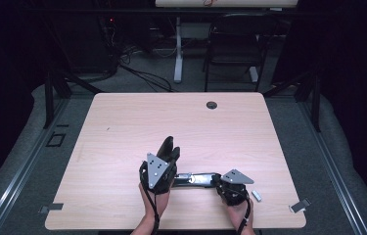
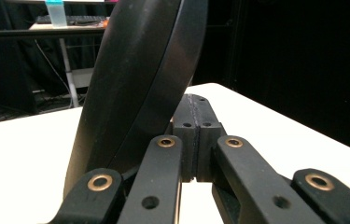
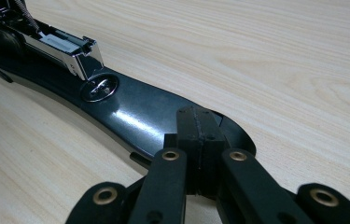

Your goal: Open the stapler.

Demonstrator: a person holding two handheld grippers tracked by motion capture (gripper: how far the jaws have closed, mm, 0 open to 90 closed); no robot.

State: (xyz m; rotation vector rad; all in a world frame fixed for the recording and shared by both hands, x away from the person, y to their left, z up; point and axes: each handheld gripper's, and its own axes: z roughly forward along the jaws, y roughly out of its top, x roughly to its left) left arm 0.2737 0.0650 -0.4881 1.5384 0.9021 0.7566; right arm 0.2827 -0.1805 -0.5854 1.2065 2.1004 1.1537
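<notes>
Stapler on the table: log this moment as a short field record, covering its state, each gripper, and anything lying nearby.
object: black stapler, swung open
base: flat on the wooden table, metal staple channel exposed
top arm: raised cover beside the left gripper
left gripper: jaws together, cover against their side
right gripper: right gripper jaws together on the base's end
nearby: small pale staple strip right of the right hand

Stapler (image 1: 198, 179) lies opened out on the counter (image 1: 122, 127), near its front edge, between both tongs. Left tongs (image 1: 170, 147) at its left end, with the lifted stapler top (image 1: 169, 149) beside them. Right tongs (image 1: 218, 182) at its right end, on the stapler base (image 3: 135, 112). Staple strip (image 1: 256, 195) just right of right tongs. Chair (image 1: 235, 44) behind counter.
</notes>
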